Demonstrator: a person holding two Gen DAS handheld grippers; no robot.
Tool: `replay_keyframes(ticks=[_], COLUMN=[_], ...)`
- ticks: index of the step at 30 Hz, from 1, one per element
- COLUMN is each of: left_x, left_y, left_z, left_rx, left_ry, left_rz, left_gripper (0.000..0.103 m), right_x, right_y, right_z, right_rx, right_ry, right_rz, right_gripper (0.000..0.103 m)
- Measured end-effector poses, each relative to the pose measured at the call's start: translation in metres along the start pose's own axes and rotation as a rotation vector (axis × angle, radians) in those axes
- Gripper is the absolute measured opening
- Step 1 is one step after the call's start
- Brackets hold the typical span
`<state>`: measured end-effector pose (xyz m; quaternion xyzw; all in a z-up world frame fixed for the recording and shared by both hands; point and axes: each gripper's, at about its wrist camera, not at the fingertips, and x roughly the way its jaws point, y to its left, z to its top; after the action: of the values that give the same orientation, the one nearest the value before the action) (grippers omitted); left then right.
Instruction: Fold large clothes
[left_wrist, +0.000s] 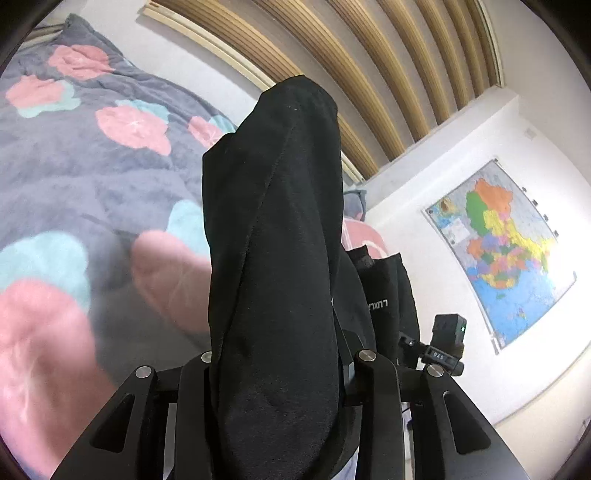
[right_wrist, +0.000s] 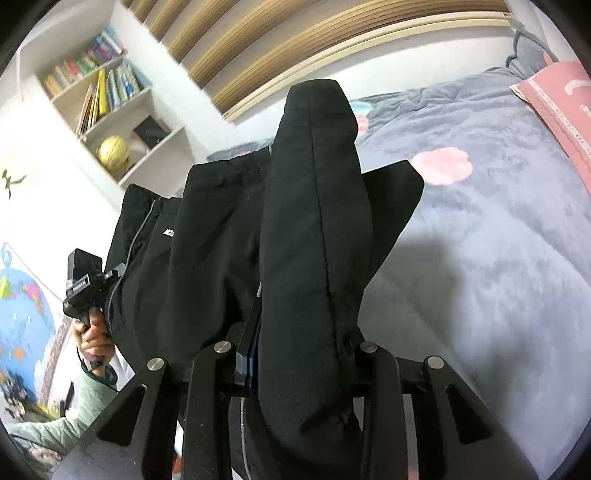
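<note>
Black garment (left_wrist: 273, 258) fills each hand-held gripper, left (left_wrist: 280, 354) and right (right_wrist: 295, 347), both clamped on its cloth, its long fold running straight ahead beyond the fingers. Beneath lies a grey flowered bed (right_wrist: 480, 240); a wall map (left_wrist: 498, 251) hangs right of the left one, a bookshelf (right_wrist: 110, 110) left of the right one.

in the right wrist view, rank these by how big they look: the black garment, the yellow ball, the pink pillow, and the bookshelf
Largest to smallest as they appear:
1. black garment, though it hangs right at the lens, which inflates it
2. bookshelf
3. pink pillow, cut off by the frame edge, so its rank against the bookshelf is unsure
4. yellow ball
</note>
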<state>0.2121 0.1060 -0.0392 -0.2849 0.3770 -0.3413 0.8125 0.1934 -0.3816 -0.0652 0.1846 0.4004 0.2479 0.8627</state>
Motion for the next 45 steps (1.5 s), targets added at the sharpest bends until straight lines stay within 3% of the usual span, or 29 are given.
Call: replay_keyframes(ticks=[5, 8, 10, 12, 14, 16, 17, 19, 20, 23, 27, 30, 34, 38, 41, 45], left_x=[-0.021, -0.013, -0.005, -0.004, -0.011, -0.023, -0.029, -0.046, -0.056, -0.07, -0.051, -0.013, 0.037, 0.046, 0.052, 0.041], left_y=[0.027, 0.067, 0.096, 0.138, 0.181, 0.196, 0.193, 0.172, 0.152, 0.097, 0.032, 0.008, 0.038, 0.05, 0.035, 0.002], left_z=[-0.043, -0.072, -0.088, -0.101, -0.114, -0.12, -0.119, -0.112, -0.105, -0.091, -0.095, -0.109, -0.136, -0.142, -0.143, -0.144], left_rx=[-0.059, -0.143, -0.18, -0.286, -0.426, -0.458, -0.439, -0.333, -0.247, -0.038, 0.156, 0.201, 0.115, 0.102, 0.155, 0.239], left_ry=[0.028, 0.062, 0.069, 0.052, 0.032, 0.003, -0.002, -0.021, -0.041, -0.067, -0.034, 0.039, 0.167, 0.157, 0.147, 0.122], left_rz=[0.015, 0.049, 0.1, 0.14, 0.103, 0.068, 0.085, 0.21, 0.299, 0.416, 0.404, 0.427, 0.549, 0.59, 0.677, 0.771], left_gripper=[0.037, 0.037, 0.04, 0.045, 0.049, 0.049, 0.049, 0.049, 0.048, 0.048, 0.049, 0.049, 0.049, 0.05, 0.05, 0.05], right_x=[0.011, 0.037, 0.055, 0.057, 0.053, 0.041, 0.031, 0.013, -0.001, -0.03, -0.023, 0.021, 0.083, 0.1, 0.096, 0.066], right_y=[0.003, -0.018, -0.034, -0.057, -0.083, -0.094, -0.101, -0.098, -0.089, -0.041, 0.029, 0.053, 0.063, 0.065, 0.07, 0.091], right_z=[-0.045, -0.067, -0.08, -0.089, -0.098, -0.105, -0.11, -0.108, -0.104, -0.092, -0.1, -0.116, -0.14, -0.149, -0.146, -0.146], right_rx=[0.01, 0.072, 0.09, 0.175, 0.291, 0.351, 0.362, 0.352, 0.315, 0.19, 0.047, 0.02, -0.015, 0.004, 0.019, -0.007], right_ry=[0.092, 0.147, 0.156, 0.148, 0.126, 0.106, 0.099, 0.077, 0.045, -0.027, -0.019, 0.087, 0.204, 0.215, 0.211, 0.137], right_rz=[-0.04, -0.08, -0.18, -0.178, -0.152, -0.146, -0.157, -0.212, -0.257, -0.309, -0.302, -0.272, -0.423, -0.503, -0.53, -0.515], right_gripper=[0.035, 0.035, 0.035, 0.038, 0.042, 0.046, 0.054, 0.055, 0.055, 0.055, 0.06, 0.062, 0.061, 0.06, 0.06, 0.06])
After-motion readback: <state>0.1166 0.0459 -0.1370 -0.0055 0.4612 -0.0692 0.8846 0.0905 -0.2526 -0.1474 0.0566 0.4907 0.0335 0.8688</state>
